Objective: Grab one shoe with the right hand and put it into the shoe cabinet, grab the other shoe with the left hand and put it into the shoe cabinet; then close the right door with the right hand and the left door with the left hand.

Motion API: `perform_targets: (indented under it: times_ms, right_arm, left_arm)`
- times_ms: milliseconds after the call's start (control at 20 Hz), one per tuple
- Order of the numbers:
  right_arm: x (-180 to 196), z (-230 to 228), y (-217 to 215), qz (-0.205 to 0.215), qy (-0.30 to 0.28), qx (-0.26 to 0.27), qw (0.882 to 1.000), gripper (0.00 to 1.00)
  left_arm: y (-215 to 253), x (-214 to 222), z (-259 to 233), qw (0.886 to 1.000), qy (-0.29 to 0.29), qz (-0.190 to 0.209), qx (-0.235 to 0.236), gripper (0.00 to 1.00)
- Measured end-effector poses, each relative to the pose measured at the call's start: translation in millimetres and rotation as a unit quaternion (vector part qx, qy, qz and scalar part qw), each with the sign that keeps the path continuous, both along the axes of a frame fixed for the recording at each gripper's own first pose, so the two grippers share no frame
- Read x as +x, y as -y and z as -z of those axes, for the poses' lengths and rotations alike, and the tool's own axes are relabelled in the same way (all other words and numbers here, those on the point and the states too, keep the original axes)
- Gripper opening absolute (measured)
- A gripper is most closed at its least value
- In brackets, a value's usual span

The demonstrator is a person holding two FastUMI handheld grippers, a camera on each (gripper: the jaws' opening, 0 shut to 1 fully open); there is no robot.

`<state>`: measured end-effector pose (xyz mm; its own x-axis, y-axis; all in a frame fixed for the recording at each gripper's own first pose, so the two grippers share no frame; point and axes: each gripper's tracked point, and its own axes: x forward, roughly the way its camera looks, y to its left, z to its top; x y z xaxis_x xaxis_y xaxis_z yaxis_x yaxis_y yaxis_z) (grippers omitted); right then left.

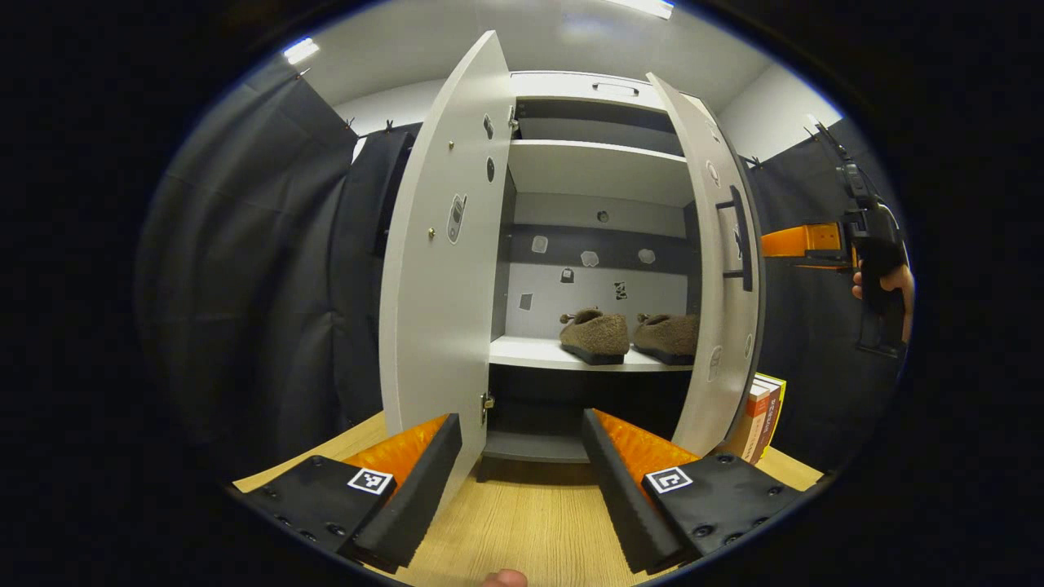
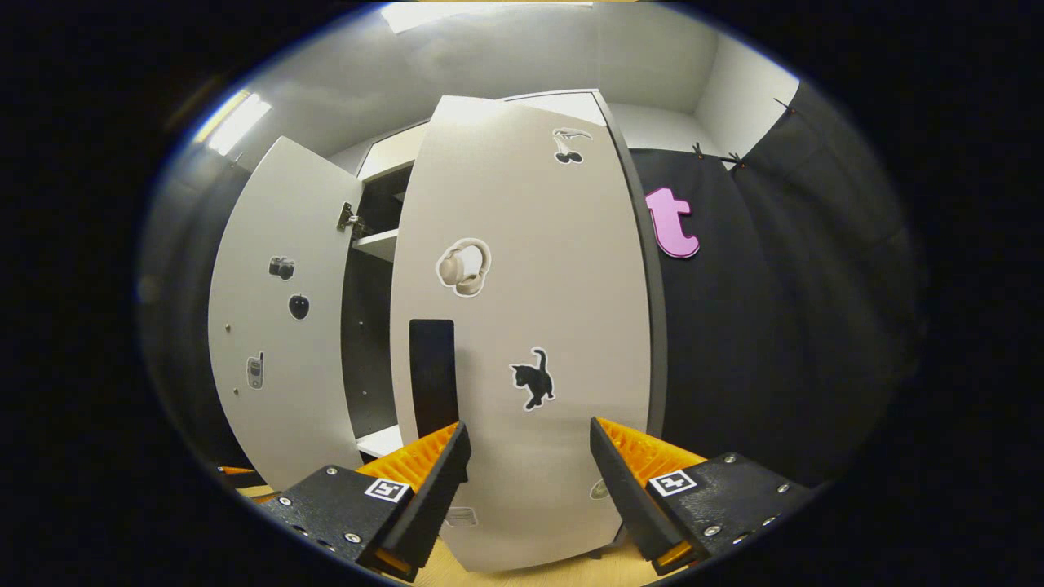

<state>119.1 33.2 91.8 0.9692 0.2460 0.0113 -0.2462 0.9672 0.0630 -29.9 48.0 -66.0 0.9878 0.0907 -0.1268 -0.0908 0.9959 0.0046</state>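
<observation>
Two brown fuzzy shoes, one on the left (image 1: 595, 334) and one on the right (image 1: 670, 336), stand side by side on the white lower shelf (image 1: 530, 353) of the shoe cabinet. The left door (image 1: 444, 269) is swung wide. The right door (image 1: 718, 269) is partly swung in. My left gripper (image 1: 522, 424) is open, low before the cabinet's mouth, holding nothing. In the right gripper view, my right gripper (image 2: 530, 430) is open, close to the right door's outer face (image 2: 530, 285), just right of its black handle (image 2: 431, 371). The left gripper view has the right gripper (image 1: 783, 243) in a hand behind that door.
Several upright books (image 1: 758, 416) lean by the cabinet's right foot on the wooden surface (image 1: 522, 522). Black cloth walls close in on both sides. The left door (image 2: 277, 326) stands open past the right door's edge.
</observation>
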Motion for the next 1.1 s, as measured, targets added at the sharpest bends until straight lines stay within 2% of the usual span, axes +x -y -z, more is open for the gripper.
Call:
perform_targets:
  times_ms: [300,350,550,900,1100]
  right_arm:
    - [21,1,-22,-0.005,0.001,0.003,1.000,0.91]
    - [27,1,-26,-0.006,-0.001,0.003,1.000,0.91]
    - [50,2,-42,0.002,-0.010,-0.003,1.000,0.91]
    - [79,5,-55,0.017,-0.005,-0.027,0.999,0.91]
    - [92,10,-56,0.016,-0.015,-0.009,1.000,0.91]
  left_arm:
    - [-14,-3,-3,1.000,0.002,-0.015,0.002,0.97]
    - [-15,-4,-5,1.000,0.004,-0.016,0.003,0.94]
    - [-17,-5,-7,1.000,0.009,-0.019,0.007,0.97]
    - [-12,-4,-8,1.000,0.008,-0.009,0.006,0.97]
    - [-8,-4,-9,1.000,0.007,-0.006,-0.005,0.94]
